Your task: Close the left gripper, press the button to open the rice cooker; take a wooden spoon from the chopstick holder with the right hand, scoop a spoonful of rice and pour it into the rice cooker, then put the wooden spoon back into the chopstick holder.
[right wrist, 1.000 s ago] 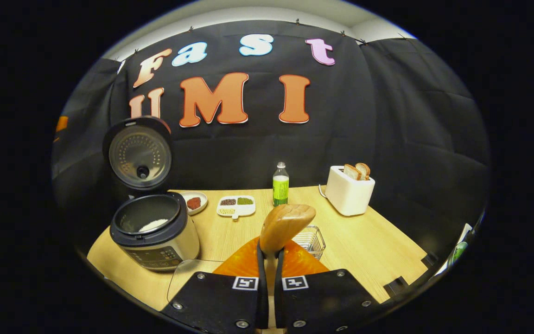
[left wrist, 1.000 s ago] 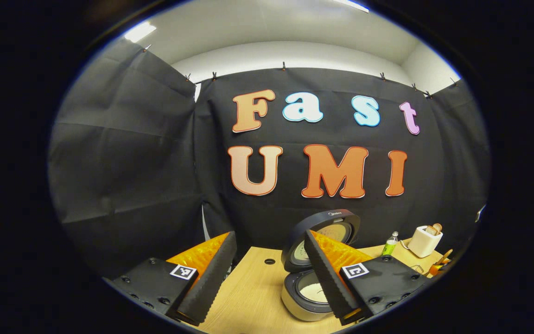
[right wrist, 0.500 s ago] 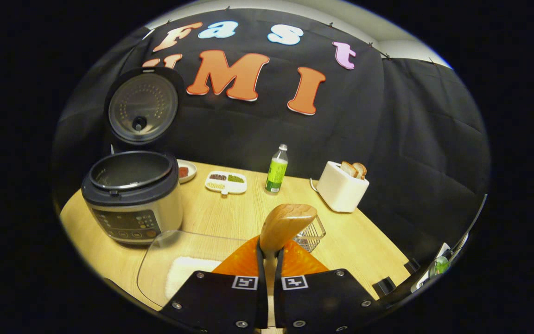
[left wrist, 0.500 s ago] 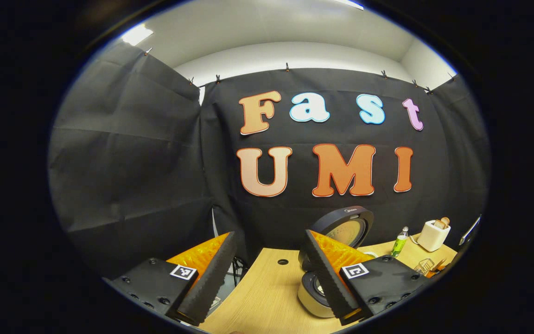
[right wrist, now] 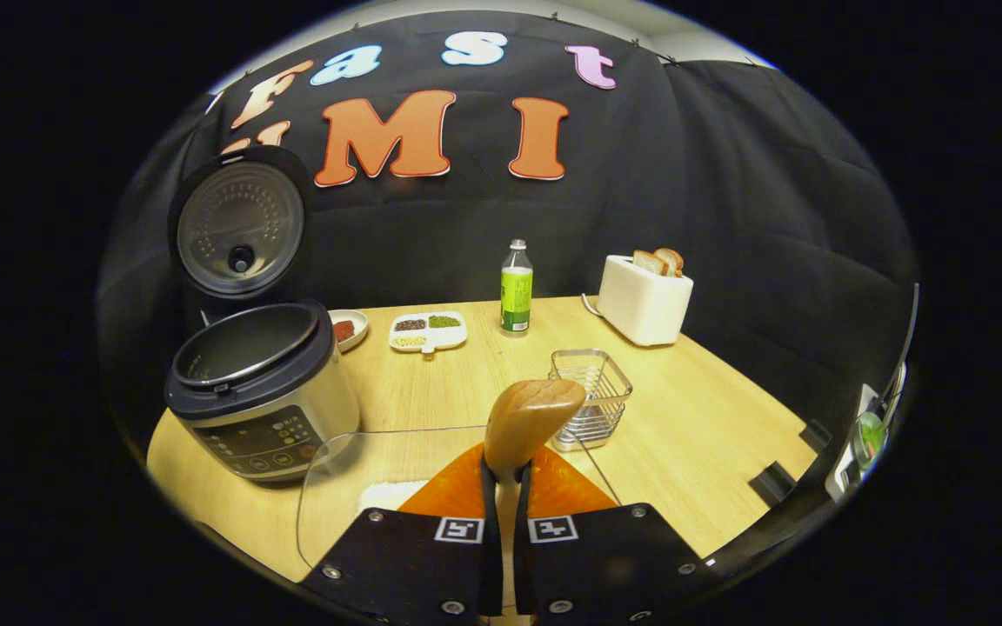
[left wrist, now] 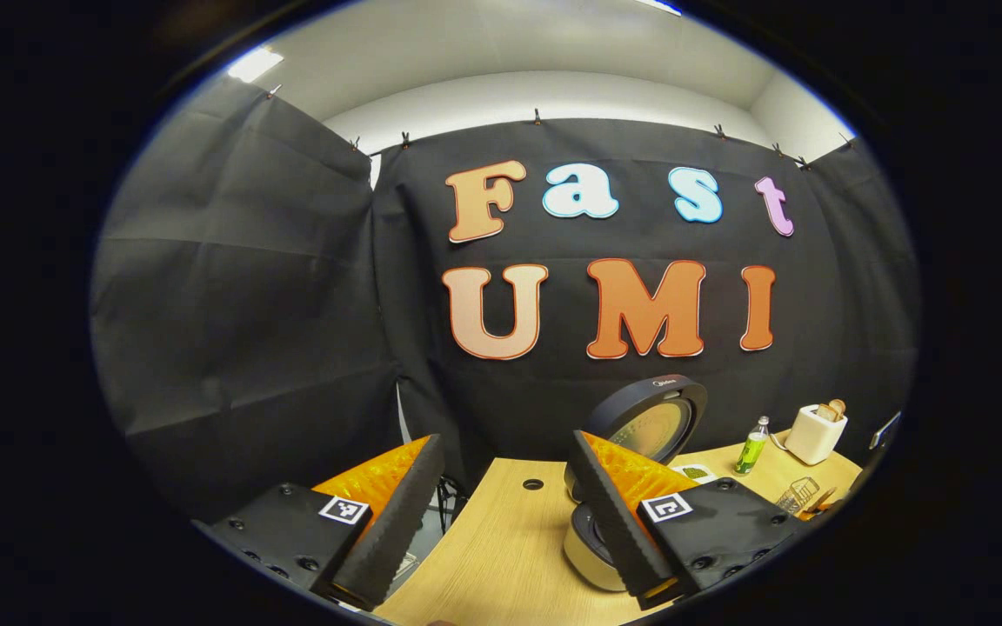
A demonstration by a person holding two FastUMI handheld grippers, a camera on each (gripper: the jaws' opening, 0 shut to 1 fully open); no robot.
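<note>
Wooden and stiff, the spoon point(right wrist: 534, 422) stands up between the fingers of my right hand-held gripper point(right wrist: 507, 487), which is clenched on its handle with the bowl rising above the fingertips. It looks light and rigid, so I judge it will not flex or sag, but a smooth rounded handle can twist in a narrow pinch; my hold sits low on the shaft, close under the bowl, which should steady it for lowering.

Below and just ahead of that gripper lies a clear container point(right wrist: 362, 487) with a white patch of rice point(right wrist: 392, 496) in it. The chopstick holder point(right wrist: 592, 398), a wire basket, stands on the worktop point(right wrist: 692, 426) slightly right of the spoon. To the left the rice cooker point(right wrist: 257, 391) sits with its lid point(right wrist: 240, 228) swung upright; I cannot see into the bottom of the pot from here. Farther back are a small dish, a divided tray, a green bottle point(right wrist: 516, 287) and a toaster point(right wrist: 644, 300) holding bread.

My left hand-held gripper point(left wrist: 501, 513) is released, its fingers spread wide apart and holding nothing, hanging off the worktop's near left corner with the cooker partly behind its right finger.

I judge the next step is returning the spoon handle-first into the basket; its thin wires could tip if nudged sideways.
</note>
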